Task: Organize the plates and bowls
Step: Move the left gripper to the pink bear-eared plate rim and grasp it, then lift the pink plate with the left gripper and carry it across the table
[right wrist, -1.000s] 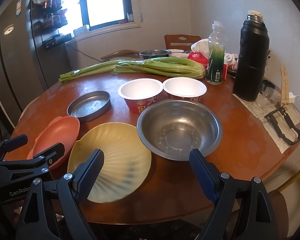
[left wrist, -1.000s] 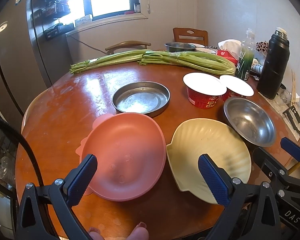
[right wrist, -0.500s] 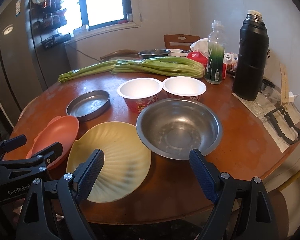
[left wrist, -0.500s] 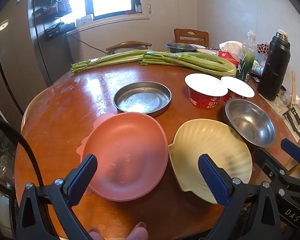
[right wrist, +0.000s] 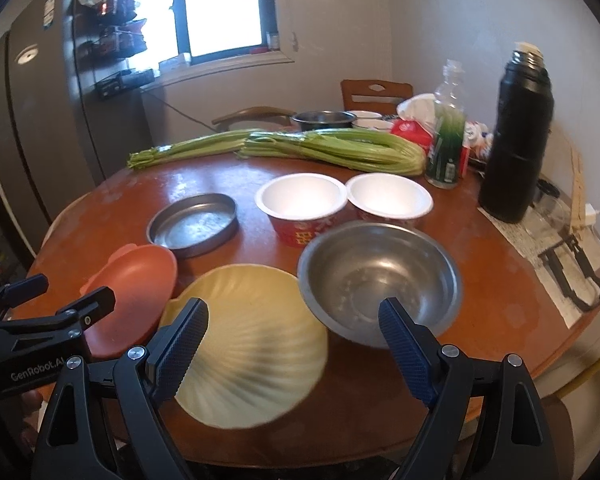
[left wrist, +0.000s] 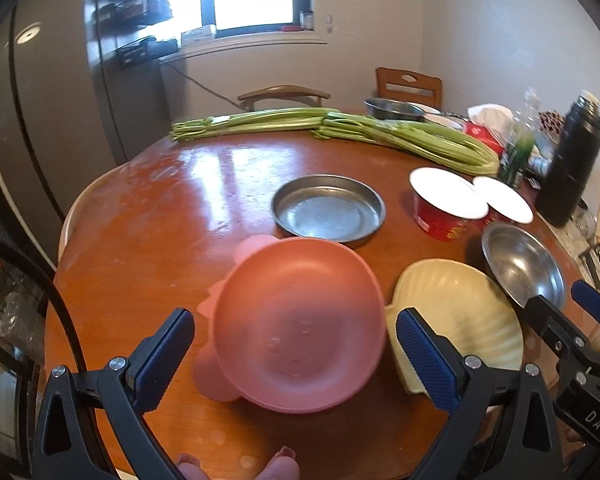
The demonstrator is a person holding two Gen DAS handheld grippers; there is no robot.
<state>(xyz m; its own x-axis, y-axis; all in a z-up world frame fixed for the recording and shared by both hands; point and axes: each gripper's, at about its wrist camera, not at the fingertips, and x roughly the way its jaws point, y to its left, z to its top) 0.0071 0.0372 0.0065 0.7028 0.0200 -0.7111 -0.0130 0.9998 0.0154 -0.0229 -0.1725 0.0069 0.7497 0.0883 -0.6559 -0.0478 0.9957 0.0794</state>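
A pink plate (left wrist: 300,320) lies near the table's front edge, right ahead of my open left gripper (left wrist: 296,356). To its right sits a yellow shell-shaped plate (left wrist: 460,312), shown too in the right wrist view as the yellow shell plate (right wrist: 252,336). My open right gripper (right wrist: 292,344) hovers over that plate's near edge and the steel bowl (right wrist: 380,276). A flat steel pan (left wrist: 327,210) and two red paper bowls (left wrist: 446,204) stand further back. Nothing is held by either gripper.
Long celery stalks (right wrist: 332,148) lie across the back of the round wooden table (left wrist: 160,216). A black thermos (right wrist: 516,136), a green bottle (right wrist: 448,140) and a tissue pack stand at the back right. A black clamp tool (right wrist: 572,272) rests on paper at the right edge.
Both cameras have shifted slightly leftward and closer to the table; the plates now sit a little further right in the left wrist view. No dish has moved and both grippers stay open.
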